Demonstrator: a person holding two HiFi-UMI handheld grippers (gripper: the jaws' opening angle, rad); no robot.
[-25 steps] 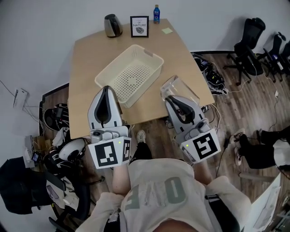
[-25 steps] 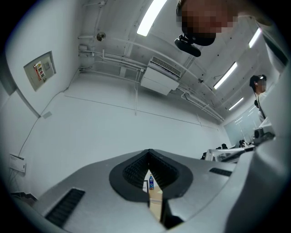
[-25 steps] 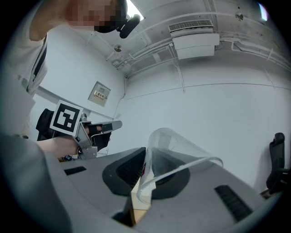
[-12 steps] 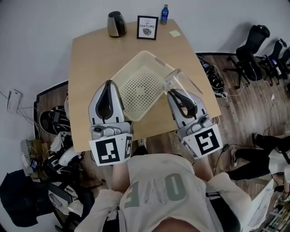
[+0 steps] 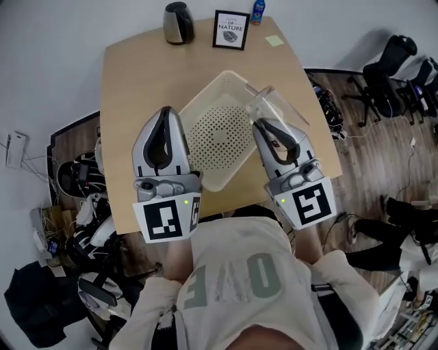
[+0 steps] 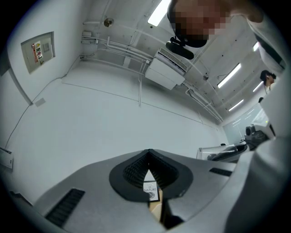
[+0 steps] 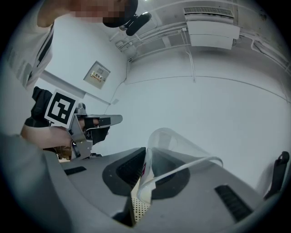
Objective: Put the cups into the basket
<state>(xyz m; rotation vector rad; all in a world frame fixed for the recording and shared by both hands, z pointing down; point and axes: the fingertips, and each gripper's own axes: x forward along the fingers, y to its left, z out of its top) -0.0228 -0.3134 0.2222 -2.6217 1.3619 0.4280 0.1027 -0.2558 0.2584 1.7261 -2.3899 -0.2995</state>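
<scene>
**Right gripper clamped on the cup, over the basket**

Right gripper has its jaws narrow, pinched on the thin wall of a clear cup. The head view places it for me: the cup lies on its side above the basket, at about 2 o'clock from the basket's middle, over the rim there. That view hides the pinch itself. The right gripper view shows it: both pads press the cup's wall near its lip, the mouth opens toward 3 o'clock, and the basket's perforated floor shows in the gap below the jaws.

My left gripper sits over the table, just at 9 o'clock of the basket. The left gripper view shows its tips together with nothing between them. Through the slit under the tips I see a framed picture, which the head view puts at the table's 12 o'clock edge beside a kettle.
</scene>
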